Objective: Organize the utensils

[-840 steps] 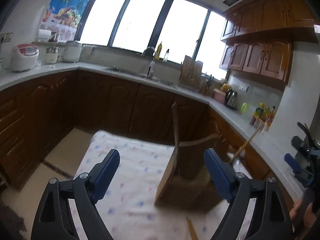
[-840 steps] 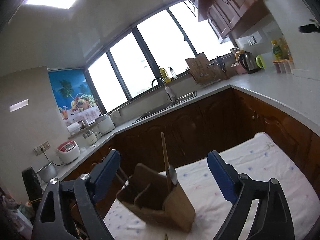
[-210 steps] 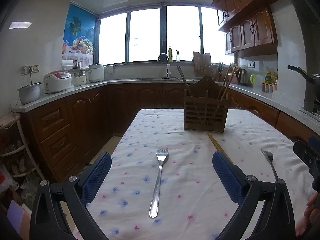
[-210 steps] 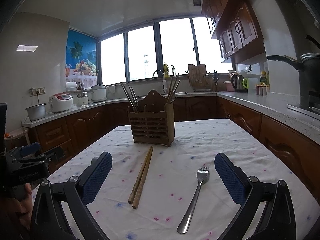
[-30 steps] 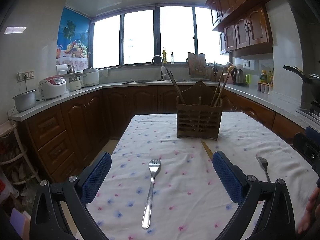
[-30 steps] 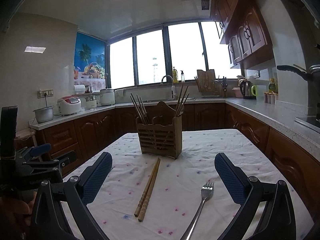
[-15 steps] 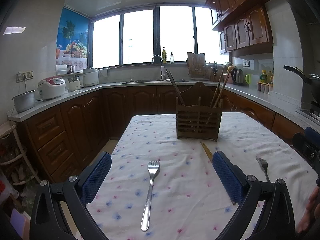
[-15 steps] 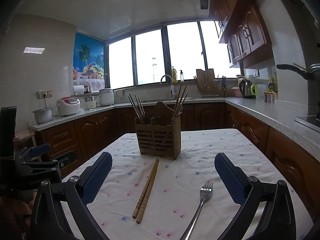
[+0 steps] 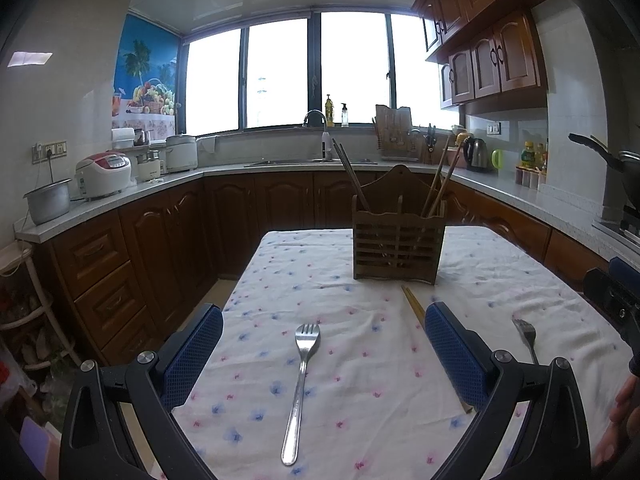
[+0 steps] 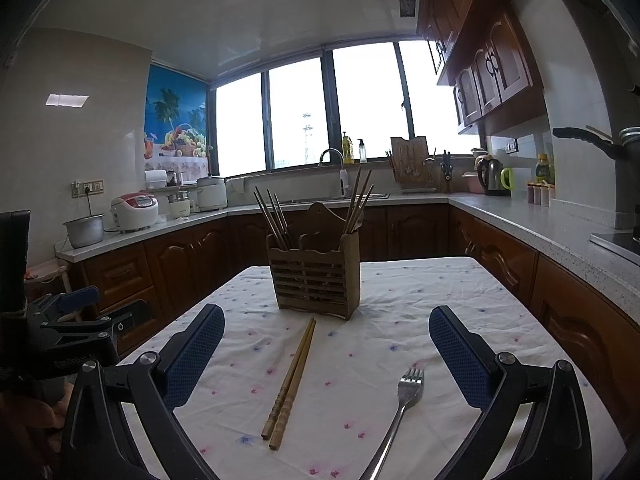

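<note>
Done: several chopsticks stand in the wooden holder (image 10: 314,276) at the table's far end.
Left: a chopstick pair (image 10: 291,380) and two forks on the cloth (three loose items).
Left gripper (image 9: 324,354): released, empty, above the left fork (image 9: 301,384).
Right gripper (image 10: 326,354): spread wide, empty.
Axes: left fork and right fork (image 10: 396,420) both aim their tines toward the holder; the pair runs lengthwise toward it too.

Rice cooker (image 9: 103,174), kettle (image 9: 475,154) on counter; faucet (image 9: 316,118) beneath window.
</note>
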### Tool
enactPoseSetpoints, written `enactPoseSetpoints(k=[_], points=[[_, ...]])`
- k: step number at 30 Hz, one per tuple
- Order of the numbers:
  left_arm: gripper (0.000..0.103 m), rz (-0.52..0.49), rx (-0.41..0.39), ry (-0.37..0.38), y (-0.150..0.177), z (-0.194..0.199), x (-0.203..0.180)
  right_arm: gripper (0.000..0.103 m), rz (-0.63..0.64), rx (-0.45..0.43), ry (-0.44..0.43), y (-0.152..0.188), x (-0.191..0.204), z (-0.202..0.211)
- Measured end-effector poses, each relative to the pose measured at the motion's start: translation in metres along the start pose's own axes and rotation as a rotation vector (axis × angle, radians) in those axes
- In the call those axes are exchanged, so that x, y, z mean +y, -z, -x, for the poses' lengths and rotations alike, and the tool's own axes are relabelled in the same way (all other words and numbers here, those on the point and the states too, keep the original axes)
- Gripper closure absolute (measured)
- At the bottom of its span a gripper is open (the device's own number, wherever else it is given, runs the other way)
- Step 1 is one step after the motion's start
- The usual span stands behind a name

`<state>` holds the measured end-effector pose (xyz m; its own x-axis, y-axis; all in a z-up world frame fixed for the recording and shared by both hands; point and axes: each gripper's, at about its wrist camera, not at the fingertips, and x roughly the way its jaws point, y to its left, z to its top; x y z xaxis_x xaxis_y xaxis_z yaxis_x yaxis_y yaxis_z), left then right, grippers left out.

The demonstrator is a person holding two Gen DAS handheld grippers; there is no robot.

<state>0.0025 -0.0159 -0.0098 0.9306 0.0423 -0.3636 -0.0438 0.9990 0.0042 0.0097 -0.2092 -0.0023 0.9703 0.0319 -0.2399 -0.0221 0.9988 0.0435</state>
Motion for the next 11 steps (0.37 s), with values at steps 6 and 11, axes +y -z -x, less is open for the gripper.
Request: enactPoseSetpoints(k=[6, 11], points=[[0.001, 0.002, 0.0, 0.002, 0.0001, -0.0003, 0.0, 0.0, -0.002, -0.001, 0.002, -0.0003, -0.0003, 0.0003], [0.001, 0.003, 0.002, 0.004, -0.0008, -0.002, 0.0006, 0.0, -0.004, 0.004, 0.004, 0.0011, -0.0037, -0.0034]])
